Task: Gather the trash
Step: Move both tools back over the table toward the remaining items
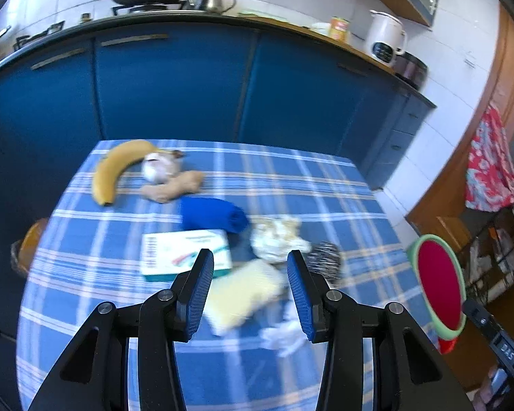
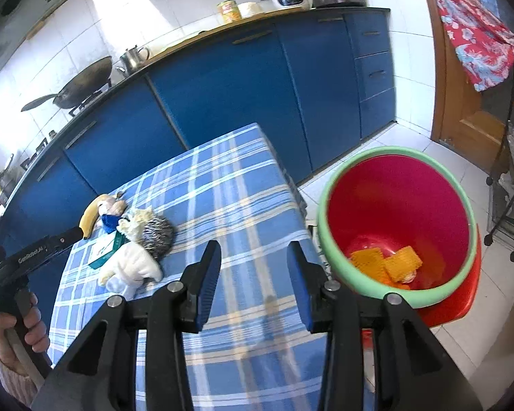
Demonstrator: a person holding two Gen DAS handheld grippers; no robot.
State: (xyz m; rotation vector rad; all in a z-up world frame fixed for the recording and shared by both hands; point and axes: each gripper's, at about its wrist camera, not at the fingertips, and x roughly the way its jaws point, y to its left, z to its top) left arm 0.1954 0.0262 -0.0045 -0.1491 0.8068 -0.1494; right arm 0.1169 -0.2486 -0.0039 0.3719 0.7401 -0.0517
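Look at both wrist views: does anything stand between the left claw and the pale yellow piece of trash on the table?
Nothing visible does. The left claw stands open and empty, and the pale yellow trash lies in line between its fingers on the checked tablecloth. A white box and a crumpled white wad lie close beside it, not across the way.

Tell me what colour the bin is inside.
Red inside, with a pale green rim; the bin shows best in the right wrist view.

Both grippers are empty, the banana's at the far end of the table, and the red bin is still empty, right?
Not quite: the red bin already holds orange pieces at its bottom, as the right wrist view shows. The rest stands: both grippers are empty and the banana lies at the table's far end.
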